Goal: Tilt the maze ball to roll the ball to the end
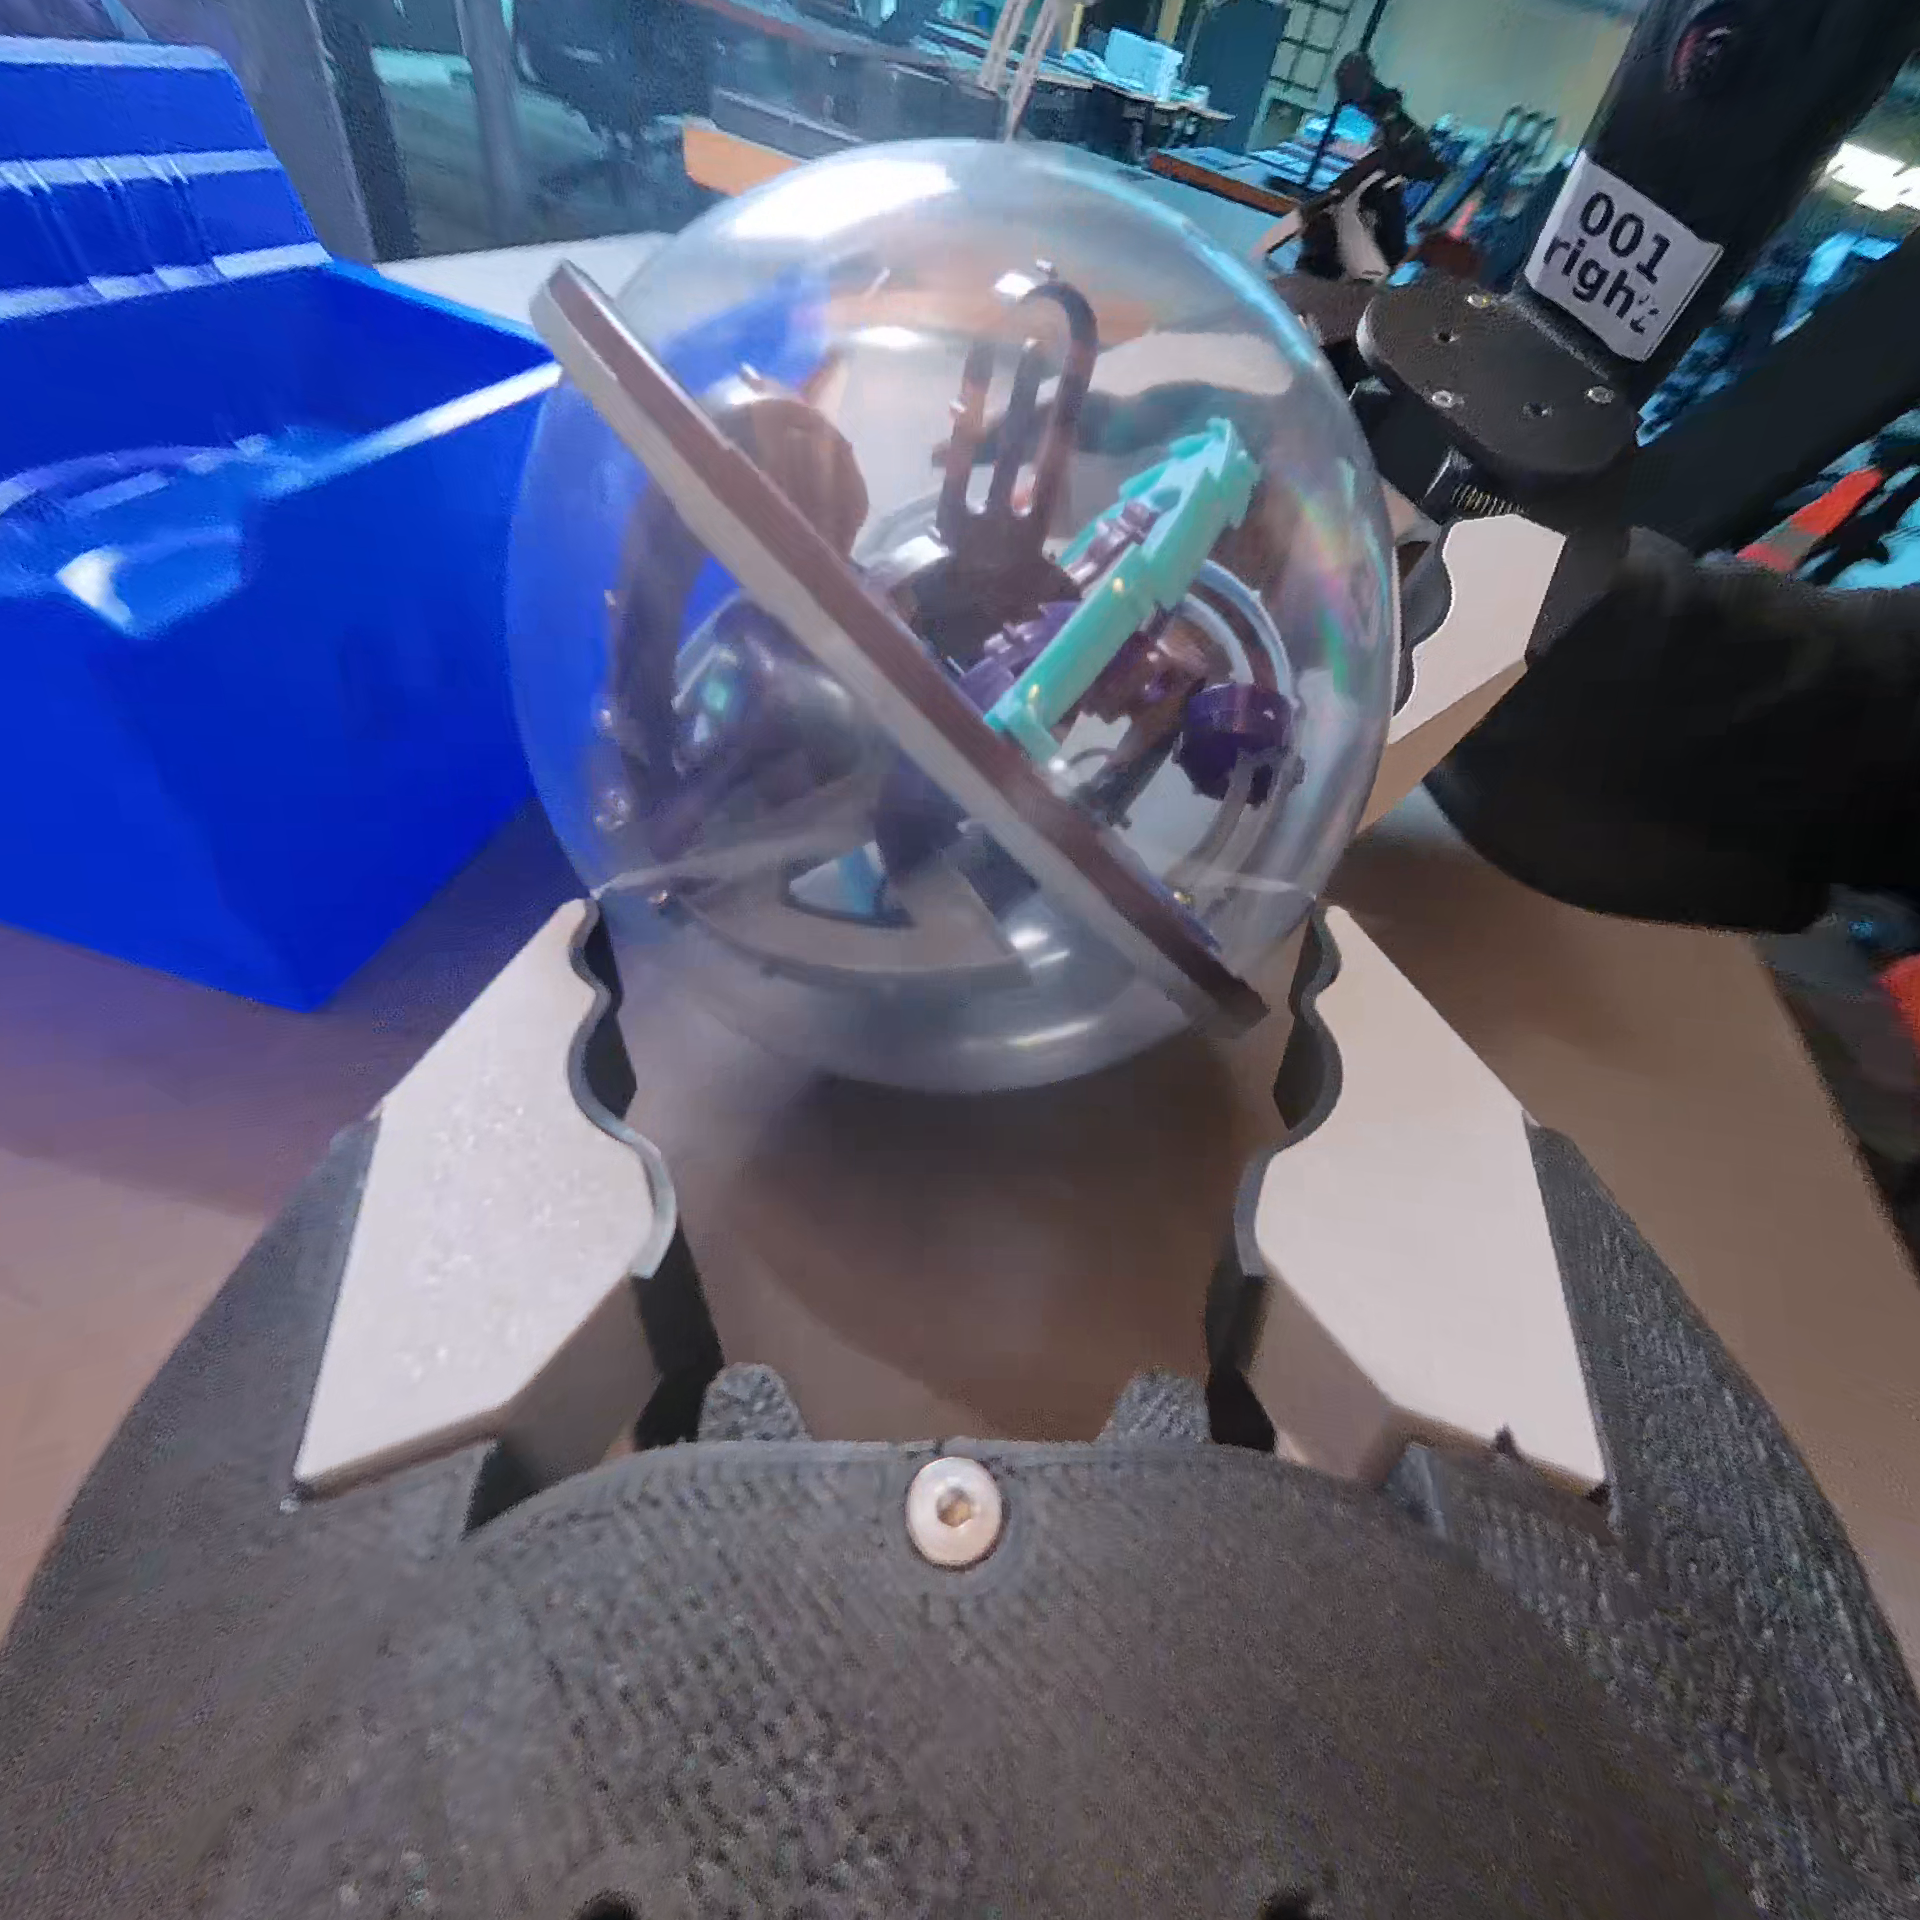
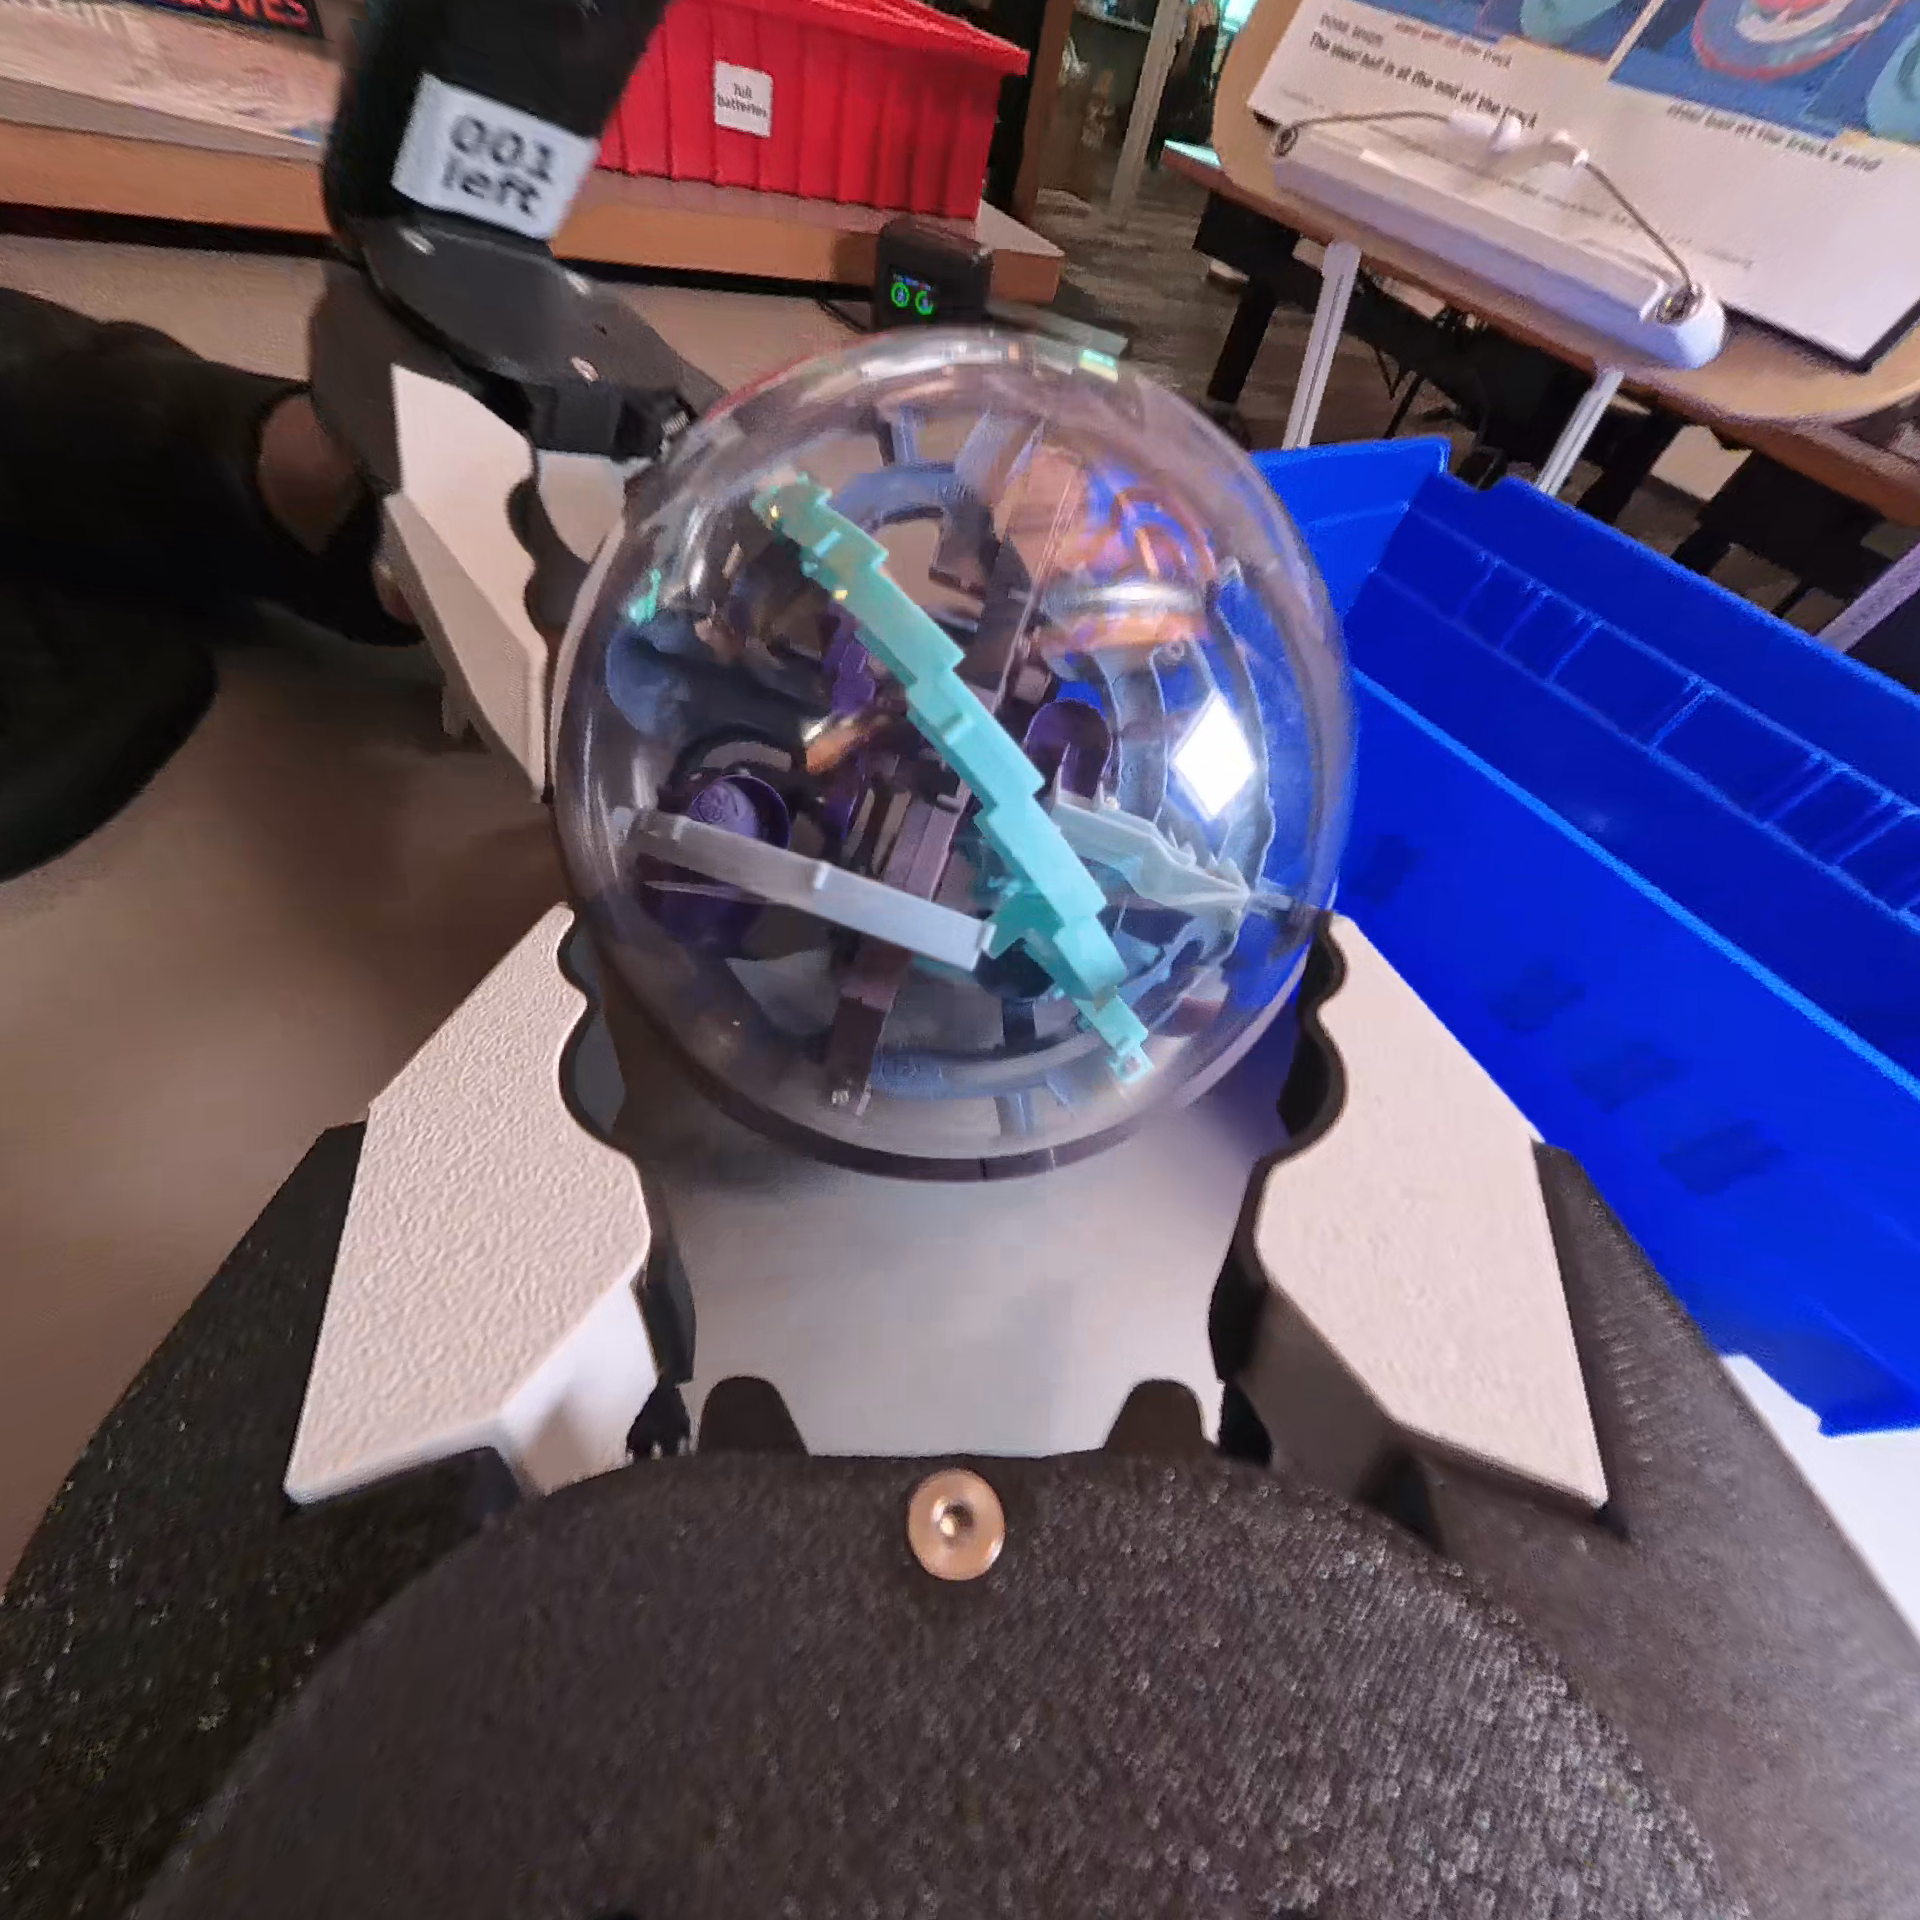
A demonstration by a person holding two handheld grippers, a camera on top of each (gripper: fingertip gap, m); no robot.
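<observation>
The maze ball [image 1: 935,582] is a clear sphere with teal, purple and brown tracks inside and a dark ring tilted diagonally. My left gripper [image 1: 951,914] has its white fingertips [image 1: 587,966] pressed on the ball's lower sides, jaws wide apart. My right gripper [image 2: 945,925] holds the same ball [image 2: 945,727] in the same way from another side. The right gripper's body shows at the upper right of the left wrist view [image 1: 1496,405]. The left gripper shows at the upper left of the right wrist view [image 2: 468,343]. I cannot make out the small ball inside.
A blue plastic bin [image 1: 260,623] stands close beside the ball; in the right wrist view it is on the right [image 2: 1662,831]. A black-gloved hand [image 1: 1683,748] holds the other gripper. A red box [image 2: 810,104], a small black device [image 2: 930,275] and a clipboard [image 2: 1507,208] lie farther off.
</observation>
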